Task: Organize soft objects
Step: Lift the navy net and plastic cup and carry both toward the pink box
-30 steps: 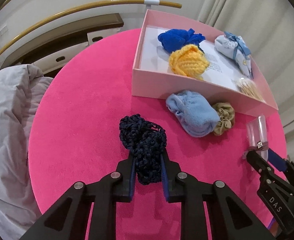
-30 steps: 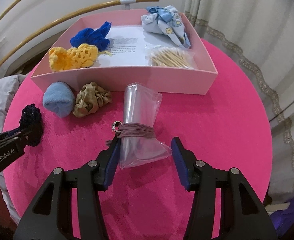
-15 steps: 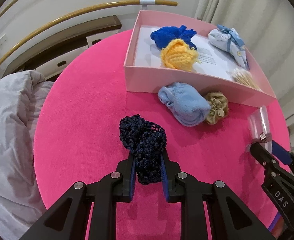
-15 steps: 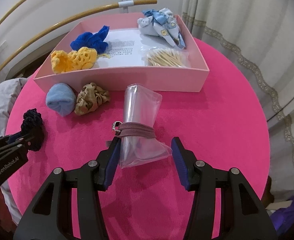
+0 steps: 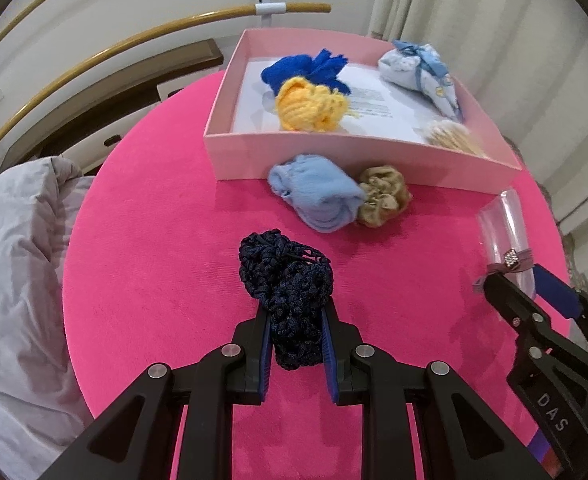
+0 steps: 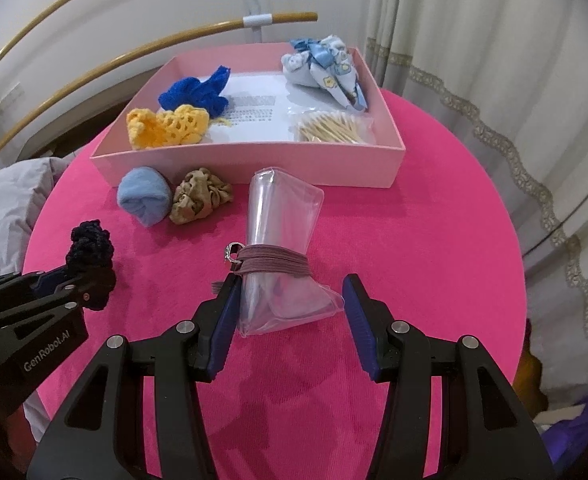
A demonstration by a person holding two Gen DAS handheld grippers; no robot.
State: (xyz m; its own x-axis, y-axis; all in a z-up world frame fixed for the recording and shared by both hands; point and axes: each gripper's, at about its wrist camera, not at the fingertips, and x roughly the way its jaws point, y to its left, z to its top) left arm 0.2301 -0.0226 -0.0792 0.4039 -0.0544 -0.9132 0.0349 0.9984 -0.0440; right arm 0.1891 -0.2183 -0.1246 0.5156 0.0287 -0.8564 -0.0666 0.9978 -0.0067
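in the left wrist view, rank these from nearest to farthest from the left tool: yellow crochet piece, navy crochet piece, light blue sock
1. navy crochet piece: clamped between the pads of the left tool.
2. light blue sock: on the pink tabletop, just outside the pink box, beside a tan scrunchie.
3. yellow crochet piece: inside the box, in front of a blue crochet piece.

We view the round pink table [image 5: 154, 240] steeply from above in both wrist views, each looking forward along its own fingers toward the pink box [image 6: 254, 160] at the far edge. Both share the box and the items before it; each camera catches the other gripper at its margin.
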